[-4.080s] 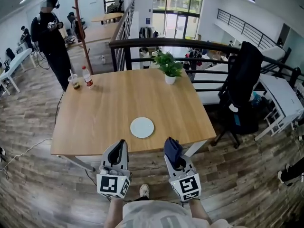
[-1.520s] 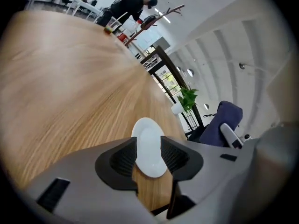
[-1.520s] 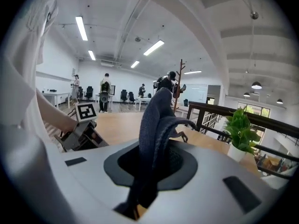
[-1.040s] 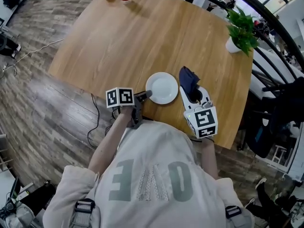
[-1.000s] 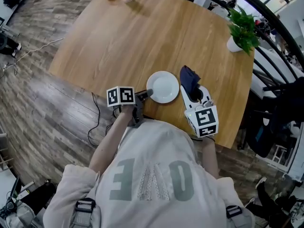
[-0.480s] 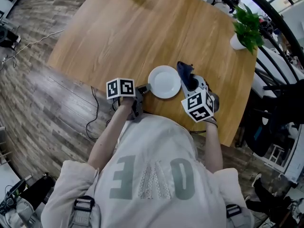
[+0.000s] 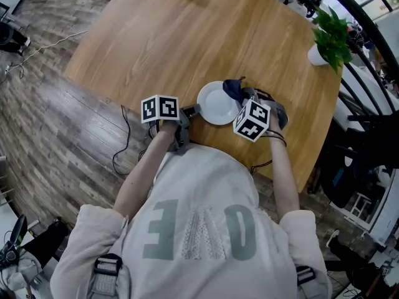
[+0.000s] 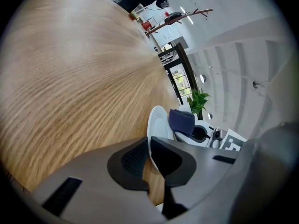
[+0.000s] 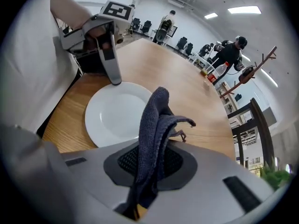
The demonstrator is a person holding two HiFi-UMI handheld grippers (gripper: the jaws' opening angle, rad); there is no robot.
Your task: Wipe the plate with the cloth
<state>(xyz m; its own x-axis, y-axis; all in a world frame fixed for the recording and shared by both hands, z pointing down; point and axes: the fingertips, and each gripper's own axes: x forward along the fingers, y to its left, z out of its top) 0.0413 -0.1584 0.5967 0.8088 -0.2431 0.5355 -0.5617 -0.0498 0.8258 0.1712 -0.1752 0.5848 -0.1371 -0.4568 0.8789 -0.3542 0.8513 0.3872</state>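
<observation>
A round white plate (image 7: 217, 103) (image 9: 117, 113) (image 8: 158, 127) lies near the front edge of the wooden table (image 7: 187, 42). My left gripper (image 7: 194, 110) (image 8: 149, 160) is shut on the plate's left rim, which stands between its pads. In the head view my right gripper (image 7: 240, 93) sits at the plate's right side, tilted down. It is shut on a dark blue cloth (image 7: 233, 89) (image 9: 156, 134) (image 8: 182, 122), whose free end hangs over the plate's right edge.
A potted plant (image 7: 330, 39) stands at the table's far right corner. A bottle and a cup (image 9: 212, 73) stand at the far end. A black railing (image 7: 368, 55) runs behind the table. People (image 9: 229, 52) stand further off in the room.
My right gripper has dropped and rolled, bringing the cloth from beside the plate down over its right edge. The left gripper has stayed at the plate's left rim.
</observation>
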